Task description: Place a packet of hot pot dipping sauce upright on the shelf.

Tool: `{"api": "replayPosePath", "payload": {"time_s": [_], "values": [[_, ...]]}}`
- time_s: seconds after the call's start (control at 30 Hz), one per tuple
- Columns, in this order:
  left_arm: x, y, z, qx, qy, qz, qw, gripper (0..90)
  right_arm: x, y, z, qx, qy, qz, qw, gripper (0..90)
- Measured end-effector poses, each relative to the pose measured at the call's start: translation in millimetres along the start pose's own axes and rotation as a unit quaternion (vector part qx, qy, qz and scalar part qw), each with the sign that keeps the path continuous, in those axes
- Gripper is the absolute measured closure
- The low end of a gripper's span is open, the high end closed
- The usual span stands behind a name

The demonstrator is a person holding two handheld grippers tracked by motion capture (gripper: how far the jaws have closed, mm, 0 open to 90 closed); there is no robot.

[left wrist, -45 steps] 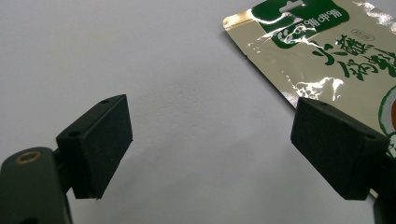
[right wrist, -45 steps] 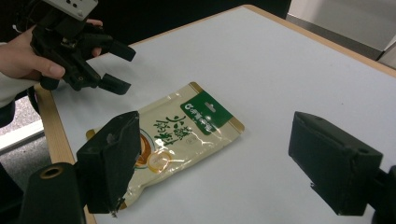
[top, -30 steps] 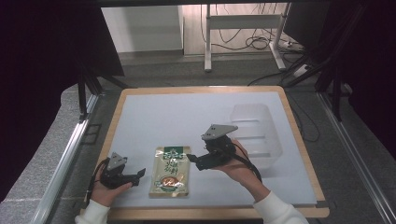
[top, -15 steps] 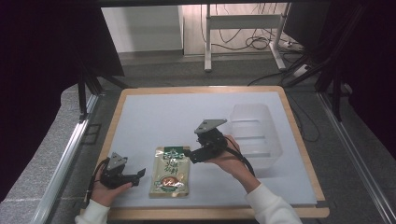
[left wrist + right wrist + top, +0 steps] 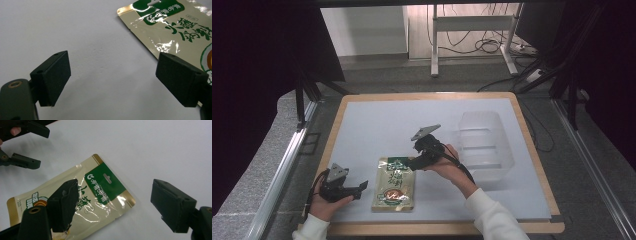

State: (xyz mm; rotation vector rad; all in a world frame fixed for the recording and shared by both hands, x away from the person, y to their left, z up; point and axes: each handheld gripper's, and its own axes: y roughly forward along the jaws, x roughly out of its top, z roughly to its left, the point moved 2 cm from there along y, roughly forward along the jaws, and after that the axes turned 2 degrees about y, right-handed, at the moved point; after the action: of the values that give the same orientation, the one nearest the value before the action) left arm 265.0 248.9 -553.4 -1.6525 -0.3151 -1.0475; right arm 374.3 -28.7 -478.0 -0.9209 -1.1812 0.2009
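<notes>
A pale blue-grey surface point(image 5: 377, 125) with a wooden rim sits in a dark room, with cables on the floor at the top of the high view. A tan and green snack pouch point(image 5: 394, 184) lies flat in the lower middle of that frame, its long axis running top to bottom, the green hang-hole end toward the top. A clear plastic bin point(image 5: 484, 142) stands to the right of centre, well apart from the pouch.

The right tool point(image 5: 412, 163) is just at the pouch's upper right corner, its jaws wide apart and having just been closing a little; in the right gripper view the green end point(image 5: 106, 183) lies between them, not yet pinched. The left tool point(image 5: 362, 186) rests at lower left, just beside the pouch's left edge, jaws apart and empty point(image 5: 110, 75). The right hand point(image 5: 447, 162) looks nearer to a hold, since that end already sits inside its jaws.
</notes>
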Motion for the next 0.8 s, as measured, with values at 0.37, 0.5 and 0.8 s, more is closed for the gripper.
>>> {"api": "replayPosePath", "payload": {"time_s": [0.37, 0.5, 0.8], "values": [[-0.1, 0.4, -0.3, 0.0, 0.001, 0.001, 1.0, 12.5, -7.4, 29.4, -12.2, 0.014, 0.017, 0.041, 0.9989, 24.3], [-0.1, -0.4, -0.1, 0.001, 0.0, 0.001, 1.0, 12.5, -7.5, 41.0, -16.1, 0.017, 0.02, 0.045, 0.9986, 25.7], [-0.2, -0.1, 0.1, 0.0, 0.001, 0.001, 1.0, 12.5, -14.0, 57.2, -23.9, 0.017, 0.031, 0.068, 0.997, 26.5]]}}
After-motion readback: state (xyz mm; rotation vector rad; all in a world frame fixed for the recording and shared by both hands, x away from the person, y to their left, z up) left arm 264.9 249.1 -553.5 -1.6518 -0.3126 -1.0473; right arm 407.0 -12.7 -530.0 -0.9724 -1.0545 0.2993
